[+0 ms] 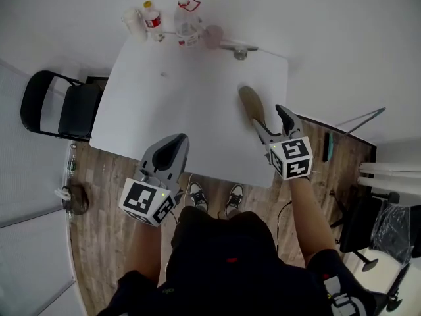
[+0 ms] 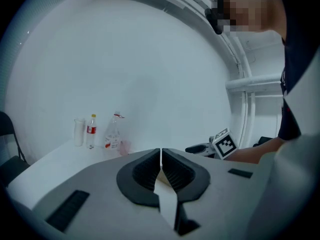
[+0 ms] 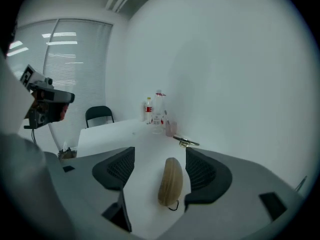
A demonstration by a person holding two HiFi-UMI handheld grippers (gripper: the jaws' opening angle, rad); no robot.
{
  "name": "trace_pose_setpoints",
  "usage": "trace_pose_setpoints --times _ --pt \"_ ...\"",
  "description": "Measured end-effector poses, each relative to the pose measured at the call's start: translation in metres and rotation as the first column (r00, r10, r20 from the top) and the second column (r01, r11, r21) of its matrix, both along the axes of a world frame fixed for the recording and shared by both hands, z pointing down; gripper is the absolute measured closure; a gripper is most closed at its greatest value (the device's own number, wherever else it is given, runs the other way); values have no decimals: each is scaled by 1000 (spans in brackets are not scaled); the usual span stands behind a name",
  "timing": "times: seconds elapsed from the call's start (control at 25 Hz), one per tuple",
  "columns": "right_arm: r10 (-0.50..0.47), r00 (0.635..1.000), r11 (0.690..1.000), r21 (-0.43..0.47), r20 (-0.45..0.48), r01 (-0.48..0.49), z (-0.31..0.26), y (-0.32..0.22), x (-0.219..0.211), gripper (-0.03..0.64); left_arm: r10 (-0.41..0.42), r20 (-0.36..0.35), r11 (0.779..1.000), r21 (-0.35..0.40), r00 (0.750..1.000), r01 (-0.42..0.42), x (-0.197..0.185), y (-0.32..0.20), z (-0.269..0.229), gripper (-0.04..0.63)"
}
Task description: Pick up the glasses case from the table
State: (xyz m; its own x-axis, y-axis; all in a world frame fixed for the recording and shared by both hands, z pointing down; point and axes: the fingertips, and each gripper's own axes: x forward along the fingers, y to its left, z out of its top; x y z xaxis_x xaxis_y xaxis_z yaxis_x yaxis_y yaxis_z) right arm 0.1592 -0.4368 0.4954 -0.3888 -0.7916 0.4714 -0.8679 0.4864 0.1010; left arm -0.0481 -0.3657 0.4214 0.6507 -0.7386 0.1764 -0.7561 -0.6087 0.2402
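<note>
Head view looks steeply down on a white desk (image 1: 184,110) with the person standing at its near edge, a tool in each hand. The glasses case (image 1: 250,104), a tan oblong shell, lies flat on the right part of the desk, its long side pointing away from the person.

The right tool (image 1: 268,118) hangs just over the near end of the case with its jaws spread wide. In the right gripper view the case (image 3: 170,180) sits in the gap between the two ribbed pads, nearer the right-hand one, and neither pad presses on it. A thin dark loop shows at its near end.

The left tool (image 1: 172,142) is over the near left edge of the desk, well apart from the case. The left gripper view shows its jaws closed together with nothing between them (image 2: 161,154).

Containers stand in a row at the far edge:
- A white cup (image 1: 133,22).
- A small bottle (image 1: 152,17) with a yellow cap and a red label.
- A larger clear bottle (image 1: 187,22).
- A pinkish cup (image 1: 213,36).

Their contents cannot be made out. A small metal object (image 1: 239,50) lies just to the right of the row. A black chair (image 1: 62,104) stands left of the desk.
</note>
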Motion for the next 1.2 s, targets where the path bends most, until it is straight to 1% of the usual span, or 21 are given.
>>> trace_pose_setpoints --times 0.08,0.16,0.28,0.48,0.68,0.8,0.96,1.12,1.2 --pt "13 1000 998 -58 4 -13 23 -14 1 290 5 -11 1000 -3 1000 -5 3 0 2 565" --pt "22 1000 993 -114 -4 -22 47 -28 1 265 6 -7 1000 -6 1000 -6 3 -3 5 565" --pt "31 999 982 -183 -36 -38 84 -45 3 256 -4 1 1000 -16 1000 4 0 -5 11 565" --pt "32 998 959 -279 -52 -45 132 -65 7 255 -26 18 998 -53 999 27 -12 -10 25 565" --pt "80 992 938 -329 -100 -109 170 -85 14 251 -56 28 993 -101 998 59 -27 -17 45 565" --pt "104 985 923 -357 -135 -146 191 -93 16 249 -75 29 991 -112 997 77 -34 -22 51 565" --pt "93 983 898 -412 -159 -152 211 -93 16 249 -84 32 989 -119 996 87 -39 -26 53 565" --pt "112 980 894 -414 -166 -172 213 -95 18 250 -82 33 988 -126 996 85 -37 -26 54 565" --pt "116 982 898 -406 -147 -167 211 -96 17 253 -77 34 989 -122 996 81 -35 -27 54 565"
